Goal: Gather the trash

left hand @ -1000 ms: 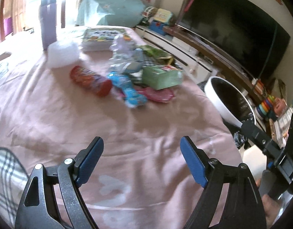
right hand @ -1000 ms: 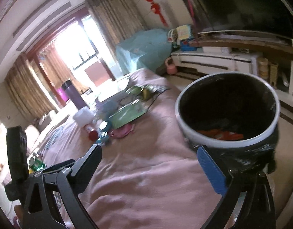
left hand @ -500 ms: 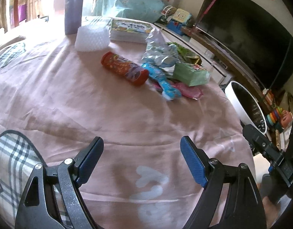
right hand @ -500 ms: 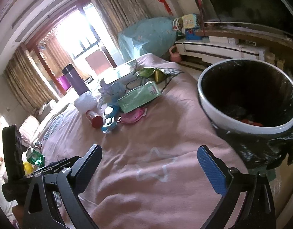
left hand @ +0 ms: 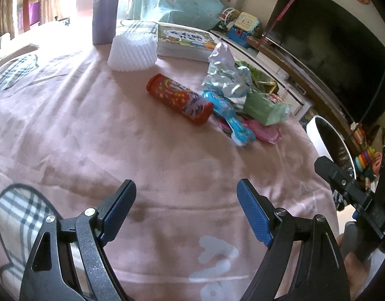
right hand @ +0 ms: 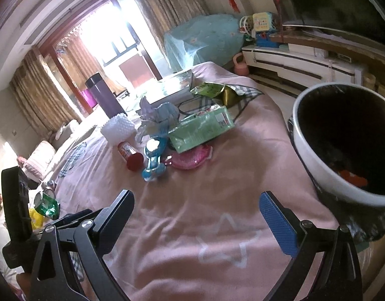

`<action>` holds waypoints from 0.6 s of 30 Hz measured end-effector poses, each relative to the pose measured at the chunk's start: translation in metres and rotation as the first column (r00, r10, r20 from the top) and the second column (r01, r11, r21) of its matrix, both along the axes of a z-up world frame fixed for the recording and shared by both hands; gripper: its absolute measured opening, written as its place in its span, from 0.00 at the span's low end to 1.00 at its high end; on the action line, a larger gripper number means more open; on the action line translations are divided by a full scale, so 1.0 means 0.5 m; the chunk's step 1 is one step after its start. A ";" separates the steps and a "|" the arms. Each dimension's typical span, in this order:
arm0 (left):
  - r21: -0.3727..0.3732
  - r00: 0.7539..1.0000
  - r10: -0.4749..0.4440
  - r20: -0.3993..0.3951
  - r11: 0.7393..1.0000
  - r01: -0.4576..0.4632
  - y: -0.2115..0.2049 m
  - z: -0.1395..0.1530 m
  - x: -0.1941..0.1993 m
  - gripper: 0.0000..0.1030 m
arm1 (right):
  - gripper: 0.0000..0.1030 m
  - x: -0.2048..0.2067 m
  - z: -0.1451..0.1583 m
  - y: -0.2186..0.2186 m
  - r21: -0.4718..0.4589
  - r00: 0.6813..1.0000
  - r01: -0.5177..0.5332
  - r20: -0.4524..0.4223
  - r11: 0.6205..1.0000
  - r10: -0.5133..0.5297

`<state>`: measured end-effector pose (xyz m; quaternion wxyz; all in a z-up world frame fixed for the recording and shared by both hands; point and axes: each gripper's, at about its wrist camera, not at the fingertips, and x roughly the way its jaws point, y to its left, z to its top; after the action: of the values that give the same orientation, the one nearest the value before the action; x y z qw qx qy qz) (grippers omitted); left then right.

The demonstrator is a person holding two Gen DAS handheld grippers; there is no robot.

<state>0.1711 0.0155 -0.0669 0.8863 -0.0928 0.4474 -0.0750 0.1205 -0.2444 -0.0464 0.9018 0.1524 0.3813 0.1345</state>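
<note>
Both grippers are pulling back from the bin toward the trash pile. Left gripper (left hand: 186, 200) is hovering wide open, empty; red tube (left hand: 179, 99), blue wrapper (left hand: 228, 115), green pack (left hand: 263, 107) are lying mid-blanket (left hand: 92, 130). Right gripper (right hand: 196, 213) is gaping empty; white bin (right hand: 315, 160) is standing beside the blanket's right edge.

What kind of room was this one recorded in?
Most likely a home living room: a large dark TV above a low white media cabinet, curtained balcony doors, and toys on the cabinet. The trash lies on a pink-covered surface.
</note>
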 end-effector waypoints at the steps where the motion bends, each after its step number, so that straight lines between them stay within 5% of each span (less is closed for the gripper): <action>1: 0.001 1.000 0.004 -0.002 1.000 -0.004 0.002 0.001 0.009 0.82 | 0.98 0.007 0.000 0.001 -0.002 1.000 -0.004 0.000 1.000 0.004; 6: 0.039 1.000 0.018 0.007 0.999 -0.018 0.001 0.014 0.056 0.82 | 0.98 0.040 -0.002 0.000 -0.010 1.000 -0.011 -0.006 1.000 0.011; 18: -0.035 0.994 0.092 -0.062 0.995 -0.094 0.002 0.001 0.194 0.82 | 0.98 0.124 -0.005 -0.015 0.078 0.999 -0.007 -0.037 0.997 0.010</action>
<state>0.2680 0.0167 -0.0665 0.8730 -0.1324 0.4677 -0.0391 0.1823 -0.2521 -0.0489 0.8873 0.1883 0.3932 0.1504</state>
